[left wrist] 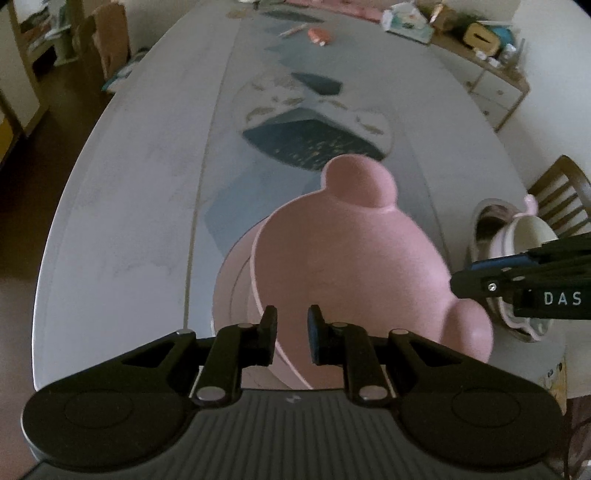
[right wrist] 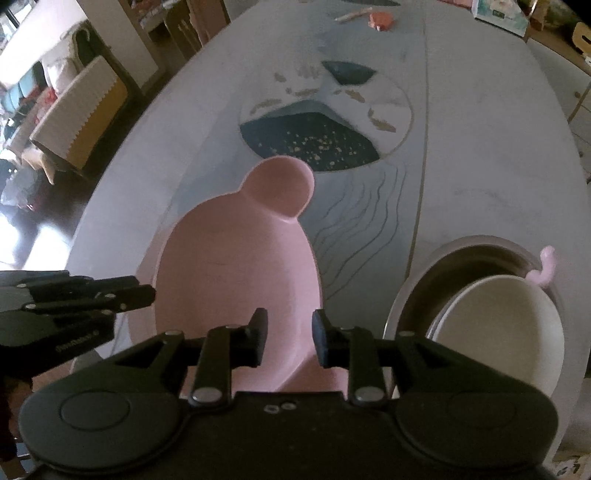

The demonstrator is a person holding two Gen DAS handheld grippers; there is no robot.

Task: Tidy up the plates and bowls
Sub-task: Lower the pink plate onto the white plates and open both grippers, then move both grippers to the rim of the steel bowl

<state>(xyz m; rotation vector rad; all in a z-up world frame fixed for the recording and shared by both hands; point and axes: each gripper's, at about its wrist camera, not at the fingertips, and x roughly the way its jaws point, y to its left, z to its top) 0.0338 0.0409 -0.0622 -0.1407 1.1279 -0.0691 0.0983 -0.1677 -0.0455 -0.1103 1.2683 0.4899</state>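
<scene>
A pink bear-shaped plate with round ears [left wrist: 343, 266] [right wrist: 236, 273] is lifted and tilted above a second pink dish [left wrist: 231, 295] on the table. My left gripper [left wrist: 291, 326] has its fingers either side of the plate's near rim, a gap still showing. My right gripper [right wrist: 290, 338] stands the same way at the plate's other edge. Whether either pinches the rim is unclear. A steel bowl [right wrist: 476, 254] at the right holds a white bowl [right wrist: 498, 332] [left wrist: 528, 229] and a pink piece [right wrist: 545, 266].
The long oval table [left wrist: 129, 192] has a dark patterned inlay [left wrist: 314, 140] in the middle. A red item [left wrist: 319, 36] and a pen lie at the far end. A wooden chair [left wrist: 561, 195] stands right; shelves and a sofa [right wrist: 74, 122] stand left.
</scene>
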